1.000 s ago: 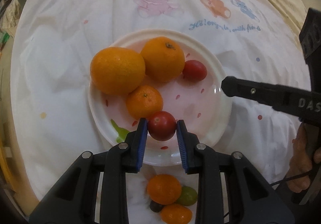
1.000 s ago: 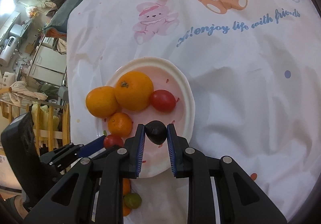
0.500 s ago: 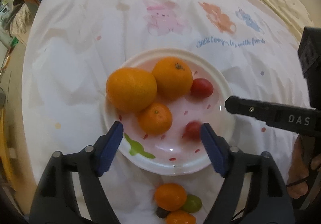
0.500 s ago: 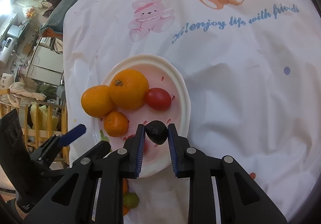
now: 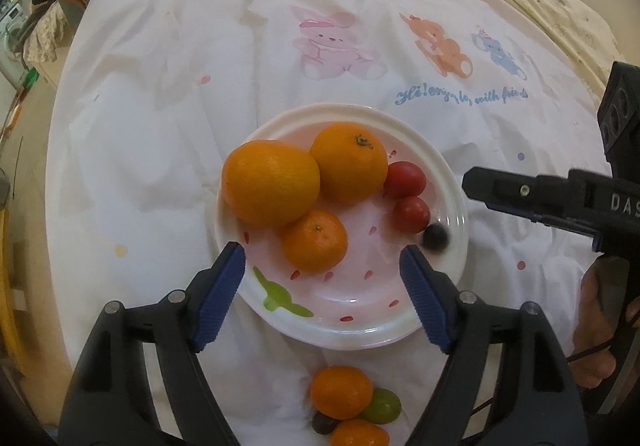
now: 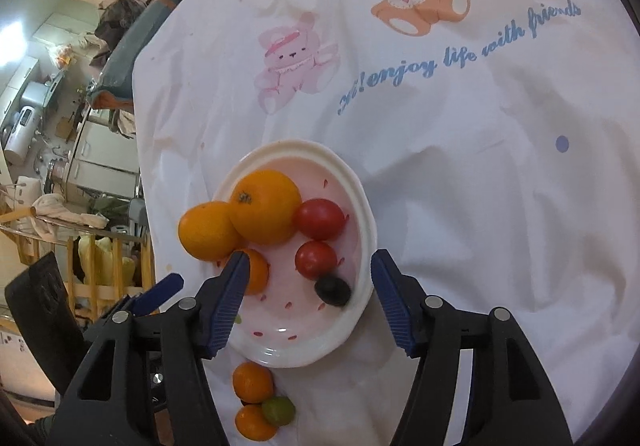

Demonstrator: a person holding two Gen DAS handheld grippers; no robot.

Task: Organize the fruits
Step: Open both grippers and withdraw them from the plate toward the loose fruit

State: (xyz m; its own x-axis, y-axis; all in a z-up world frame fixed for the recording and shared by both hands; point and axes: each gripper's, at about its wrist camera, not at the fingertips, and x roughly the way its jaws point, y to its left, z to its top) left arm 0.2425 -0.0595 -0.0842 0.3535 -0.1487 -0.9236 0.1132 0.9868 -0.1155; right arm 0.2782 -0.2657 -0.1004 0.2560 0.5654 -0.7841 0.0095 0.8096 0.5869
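A white plate (image 5: 352,330) (image 6: 320,346) on the white cloth holds two big oranges (image 5: 271,182) (image 5: 349,162), a small mandarin (image 5: 314,240), two red tomatoes (image 5: 405,179) (image 5: 411,214) and a dark grape (image 5: 435,237) (image 6: 332,289) by its right rim. My left gripper (image 5: 322,292) is open and empty above the plate's near edge. My right gripper (image 6: 305,298) is open and empty above the plate; it shows at the right in the left wrist view.
Loose fruit lies on the cloth in front of the plate: two small mandarins (image 5: 341,392) (image 5: 359,438), a green grape (image 5: 382,411) and a dark grape (image 5: 323,423). Room clutter and furniture stand beyond the table's left edge (image 6: 60,166).
My left gripper opened, dropped its red tomato onto the plate and drew back. My right gripper opened and let the dark grape fall onto the plate by the right rim.
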